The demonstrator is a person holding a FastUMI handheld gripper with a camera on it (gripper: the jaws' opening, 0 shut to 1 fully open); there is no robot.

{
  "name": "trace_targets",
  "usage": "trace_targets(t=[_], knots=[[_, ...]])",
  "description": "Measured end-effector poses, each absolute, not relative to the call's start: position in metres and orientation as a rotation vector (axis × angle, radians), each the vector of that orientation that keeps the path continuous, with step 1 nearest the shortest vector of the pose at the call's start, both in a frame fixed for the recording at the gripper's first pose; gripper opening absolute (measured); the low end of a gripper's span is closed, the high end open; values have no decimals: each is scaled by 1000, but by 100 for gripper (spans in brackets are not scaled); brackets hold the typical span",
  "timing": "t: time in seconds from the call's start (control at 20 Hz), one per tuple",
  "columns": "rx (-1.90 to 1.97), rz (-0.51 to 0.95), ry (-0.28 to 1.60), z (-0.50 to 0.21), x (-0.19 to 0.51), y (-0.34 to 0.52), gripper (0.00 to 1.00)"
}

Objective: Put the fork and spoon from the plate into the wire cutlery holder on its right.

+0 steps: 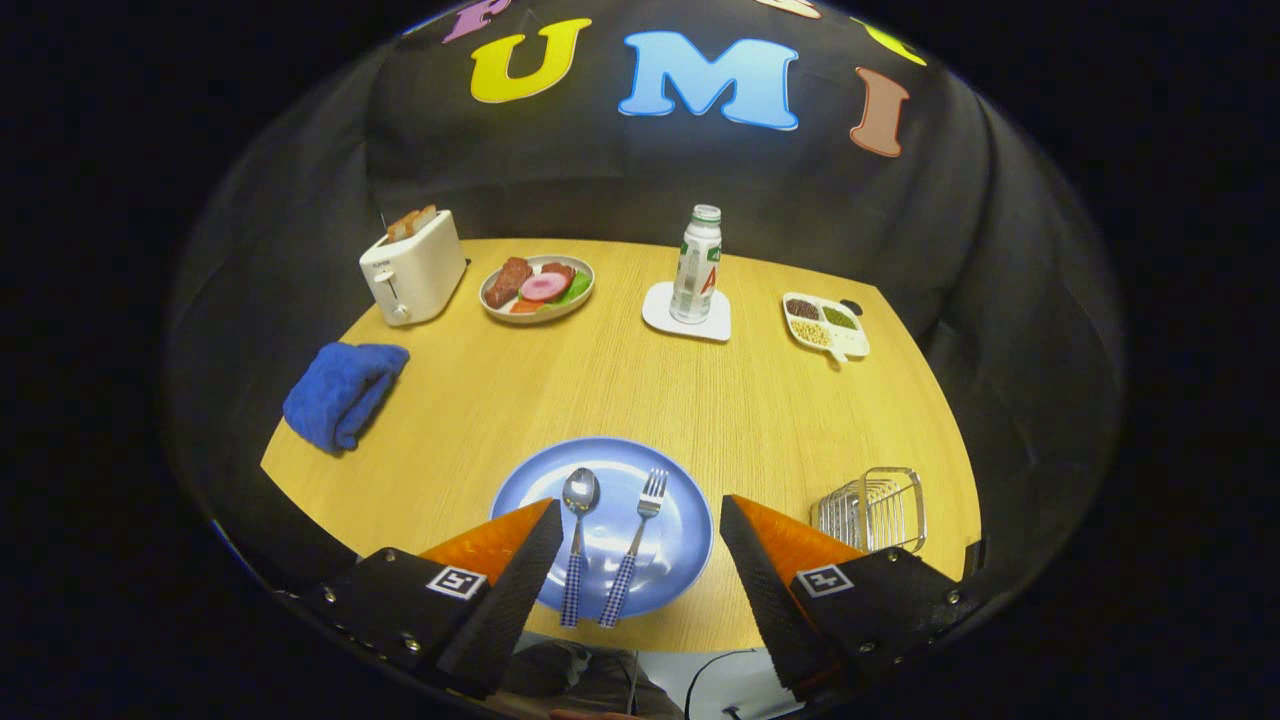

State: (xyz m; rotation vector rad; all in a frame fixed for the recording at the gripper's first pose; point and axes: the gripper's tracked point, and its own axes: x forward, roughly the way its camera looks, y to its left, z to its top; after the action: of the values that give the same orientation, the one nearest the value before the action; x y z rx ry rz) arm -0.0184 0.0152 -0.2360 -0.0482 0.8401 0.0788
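plate [678, 520] sits at the near edge of the wooden table [740, 400], just ahead of your gripper [640, 525], whose 2 fingers stand wide apart with nothing held between them. you see the spoon [577, 535] and the fork [634, 545] lying side by side on the plate, close together but not touching, spoon on the left, heads pointing away from you and checked handles reaching back over the plate's near rim, right in the gap between your fingers. wire cutlery holder [872, 508] stands to the right of the plate, near the table's right edge and just beyond your right finger; a strip of bare wood separates it from the plate. the middle of the table beyond the plate is open wood. far back you have a toaster [412, 268], a dish of food [537, 287], a bottle [697, 264] upright on a white coaster [687, 315], and a small divided tray [826, 325], all well apart from the plate. a blue cloth [343, 393] lies near the left edge.
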Motion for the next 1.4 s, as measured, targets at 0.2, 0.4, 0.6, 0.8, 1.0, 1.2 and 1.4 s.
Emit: trace_targets(t=[0.2, 0.4, 0.6, 0.8, 1.0, 1.2, 1.4], knots=[[-41, 72, 953, -260, -24, 14, 96], [1, 71, 1002, -277, -24, 16, 96], [-3, 81, 1061, -297, -26, 17, 86], [-36, 108, 1127, -326, -29, 21, 83], [-50, 116, 1192, -334, -36, 24, 56], [-36, 107, 1214, -337, -33, 25, 56], [-44, 83, 1297, -357, -40, 22, 25]])
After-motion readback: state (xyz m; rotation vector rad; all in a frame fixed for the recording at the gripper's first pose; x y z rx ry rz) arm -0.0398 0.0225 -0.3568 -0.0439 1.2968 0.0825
